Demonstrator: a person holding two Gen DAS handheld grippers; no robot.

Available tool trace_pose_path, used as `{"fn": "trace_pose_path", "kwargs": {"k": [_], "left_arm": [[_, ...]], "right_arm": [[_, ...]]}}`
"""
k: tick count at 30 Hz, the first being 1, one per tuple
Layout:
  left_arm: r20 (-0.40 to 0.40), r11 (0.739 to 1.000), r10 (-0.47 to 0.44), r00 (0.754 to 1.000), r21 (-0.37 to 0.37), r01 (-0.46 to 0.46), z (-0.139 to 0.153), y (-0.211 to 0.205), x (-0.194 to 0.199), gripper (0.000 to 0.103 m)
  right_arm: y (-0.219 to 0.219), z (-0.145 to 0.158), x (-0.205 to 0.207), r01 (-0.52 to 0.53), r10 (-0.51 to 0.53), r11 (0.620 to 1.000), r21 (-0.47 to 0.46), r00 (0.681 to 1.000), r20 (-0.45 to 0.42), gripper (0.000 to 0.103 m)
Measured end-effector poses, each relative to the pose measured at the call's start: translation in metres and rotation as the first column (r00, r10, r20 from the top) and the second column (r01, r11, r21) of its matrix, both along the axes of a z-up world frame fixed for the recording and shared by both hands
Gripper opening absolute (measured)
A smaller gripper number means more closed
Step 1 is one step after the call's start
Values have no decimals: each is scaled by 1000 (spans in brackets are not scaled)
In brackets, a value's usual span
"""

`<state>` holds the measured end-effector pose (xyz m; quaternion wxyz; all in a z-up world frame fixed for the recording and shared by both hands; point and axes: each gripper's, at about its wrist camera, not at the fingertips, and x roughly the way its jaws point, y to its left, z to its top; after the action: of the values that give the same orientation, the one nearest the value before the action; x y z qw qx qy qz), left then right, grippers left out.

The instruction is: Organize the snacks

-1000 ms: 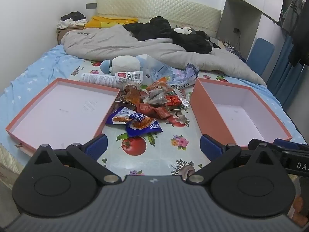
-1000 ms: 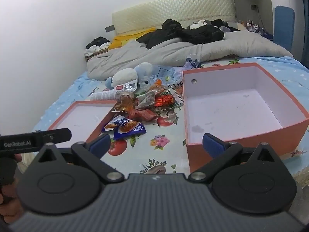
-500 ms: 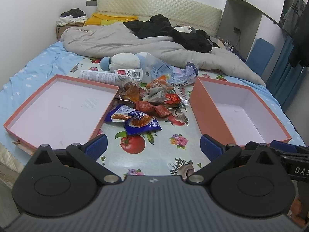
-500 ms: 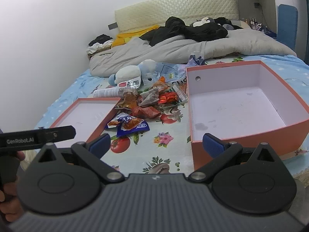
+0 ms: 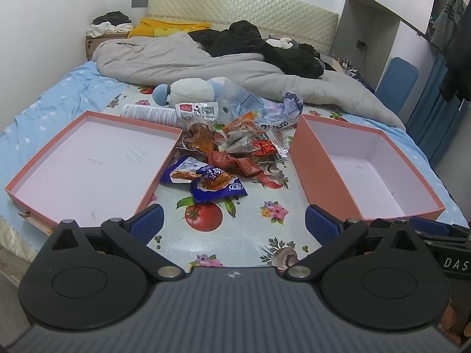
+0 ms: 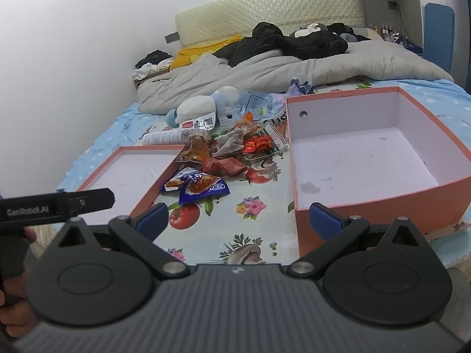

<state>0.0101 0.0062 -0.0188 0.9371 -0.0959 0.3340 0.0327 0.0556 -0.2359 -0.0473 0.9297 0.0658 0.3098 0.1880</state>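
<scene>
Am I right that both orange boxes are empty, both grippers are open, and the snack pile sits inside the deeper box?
Not quite. The snack pile lies on the flowered cloth between the shallow lid and the deeper box, not inside it; the left wrist view shows this. Both boxes are empty, and the left gripper and right gripper are open.

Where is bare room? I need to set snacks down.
Free: inside the shallow orange lid and the deep orange box, plus the fruit-print cloth nearest both open grippers. Crowded: the snack packet pile between the boxes.
</scene>
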Motion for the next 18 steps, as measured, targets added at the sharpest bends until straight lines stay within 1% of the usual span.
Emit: {"fn": "trace_pose_path", "kwargs": {"k": [5,12,18], "left_arm": [[-8,1000,-6,1000,12,6,-5,-2,1,103],[-23,1000,-3,1000,18,4,-11,-3,-1,103],[-37,1000,-11,999,25,12,-15,-7,0,103]], "right_arm": [[2,0,-2,-4,4,1000,-12,1000,10,103],[-1,-4,-4,8,-9,1000,14,1000,3,103],[-2,-6,-5,1,-1,1000,3,1000,9,103]]}}
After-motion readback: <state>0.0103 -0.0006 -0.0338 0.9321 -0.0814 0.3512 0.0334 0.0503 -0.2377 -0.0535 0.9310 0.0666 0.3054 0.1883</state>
